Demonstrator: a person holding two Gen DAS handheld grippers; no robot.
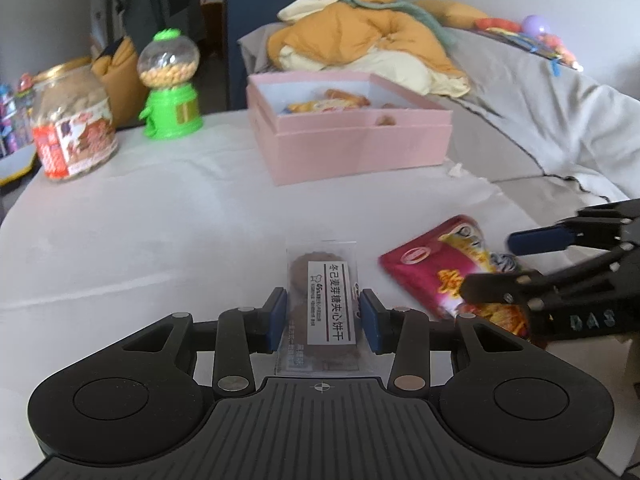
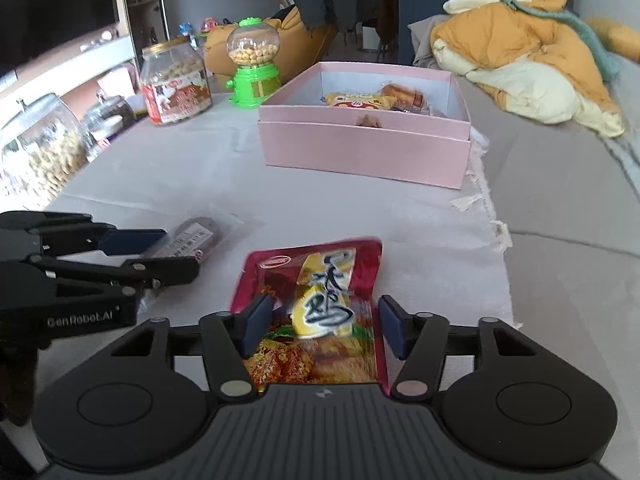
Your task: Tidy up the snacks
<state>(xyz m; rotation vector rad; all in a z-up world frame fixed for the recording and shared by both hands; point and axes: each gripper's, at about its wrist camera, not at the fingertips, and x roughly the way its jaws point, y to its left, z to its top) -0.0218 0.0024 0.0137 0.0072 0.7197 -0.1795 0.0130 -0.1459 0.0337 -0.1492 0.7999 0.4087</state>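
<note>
A clear cookie pack (image 1: 322,304) with brown cookies and a white label lies flat on the desk (image 1: 140,240), which has a light cloth over it. The left gripper (image 1: 323,316) has this pack between its jaws, and the blue pads (image 1: 280,316) sit right against both sides of the wrapper, so the jaws are closed on it. Just beside it, to the right, lies a red snack bag (image 2: 316,312) with a yellow patch and black letters. The right gripper (image 2: 325,330) has its jaws around the near end of the bag. The left pad (image 2: 256,328) touches the bag's edge, but the right pad is just beside the other edge, so it is not squeezing the bag. Farther back on the desk stands an open pink box (image 2: 360,148) with a few snacks (image 2: 360,101) inside. To its left are a green candy machine (image 1: 170,88) and a jar (image 1: 72,120) with a red label. Behind the desk, a pile of orange and cream blankets (image 1: 368,36) sits on a grey sofa (image 1: 540,120).
</note>
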